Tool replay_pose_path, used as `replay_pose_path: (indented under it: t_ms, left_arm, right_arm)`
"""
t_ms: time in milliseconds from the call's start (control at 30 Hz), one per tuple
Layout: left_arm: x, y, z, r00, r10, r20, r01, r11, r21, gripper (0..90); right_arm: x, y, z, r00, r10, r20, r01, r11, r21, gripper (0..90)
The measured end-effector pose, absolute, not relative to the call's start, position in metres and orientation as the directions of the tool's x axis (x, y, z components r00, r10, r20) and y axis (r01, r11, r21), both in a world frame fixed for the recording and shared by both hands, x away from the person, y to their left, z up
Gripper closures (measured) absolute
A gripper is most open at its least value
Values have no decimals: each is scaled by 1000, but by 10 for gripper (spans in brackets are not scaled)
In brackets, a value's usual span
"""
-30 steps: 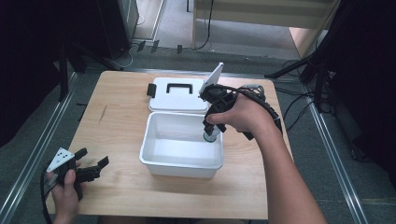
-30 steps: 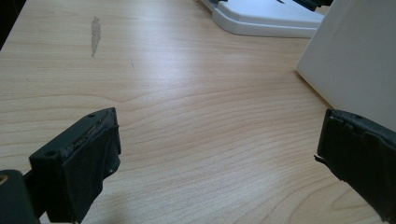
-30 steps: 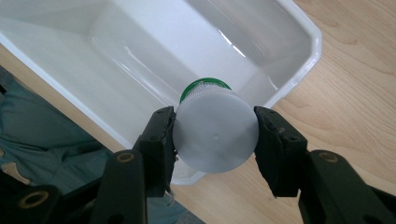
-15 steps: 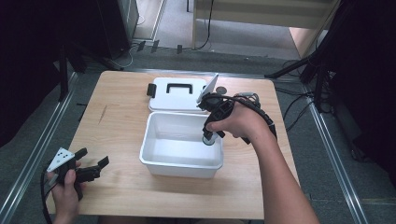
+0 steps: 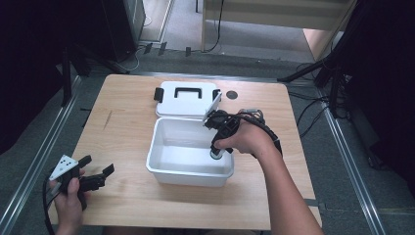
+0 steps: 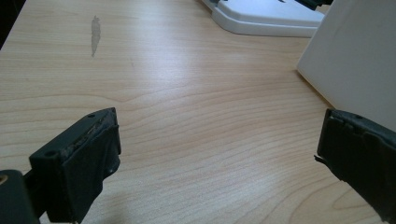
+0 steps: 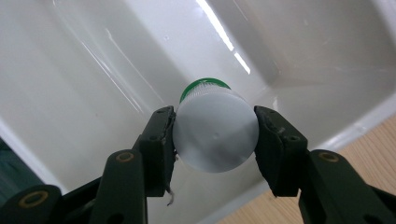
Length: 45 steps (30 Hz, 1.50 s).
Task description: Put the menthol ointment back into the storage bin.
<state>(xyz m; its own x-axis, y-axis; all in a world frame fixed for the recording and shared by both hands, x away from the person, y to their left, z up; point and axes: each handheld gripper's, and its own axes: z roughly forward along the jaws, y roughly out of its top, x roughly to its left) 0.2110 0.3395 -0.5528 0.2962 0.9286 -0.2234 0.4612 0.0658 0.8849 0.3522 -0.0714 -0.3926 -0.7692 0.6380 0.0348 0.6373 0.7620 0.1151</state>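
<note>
Small white plastic bottle with a green cap, clamped across its round body between the two black jaws of the right gripper, centre of the right gripper view. Long axis running straight away from the jaws, flat white base toward the camera, green cap end pointing down into the open white rectangular plastic tub. Probably a lowering into the tub, with only a short drop left. In the high view, held just inside the tub's right wall, near its lower right corner, centre-right of the frame; right hand directly above.

Left gripper far off at lower left of the high view, jaws spread wide, empty, low over bare wood.

White plastic lid with a black handle flat just above the tub, touching or nearly so. Light wooden table otherwise bare; grey floor, cables and dark stands around.
</note>
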Motion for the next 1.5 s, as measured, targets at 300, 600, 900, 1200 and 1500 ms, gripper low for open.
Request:
replay_pose_path:
  t_ms: [300, 600, 900, 1200, 1500]
  left_arm:
    - [211, 340, -553, 296, 929, -223, 463, 65, 884, 3]
    - [211, 340, -553, 296, 929, -224, 463, 65, 884, 3]
    - [211, 340, -553, 296, 929, -222, 464, 63, 884, 3]
    - [211, 340, -553, 296, 929, -222, 464, 63, 884, 3]
    - [211, 340, -553, 297, 928, -223, 463, 65, 884, 3]
  right_arm:
    - [350, -67, -412, -785, 618, 37, 618, 778, 111, 519]
    - [349, -67, -424, -801, 598, 9, 595, 795, 116, 519]
    - [347, -65, -428, -820, 571, -36, 564, 818, 116, 519]
    - [346, -58, -432, -843, 535, -57, 527, 842, 116, 519]
    - [346, -49, -442, -822, 570, -19, 566, 820, 88, 519]
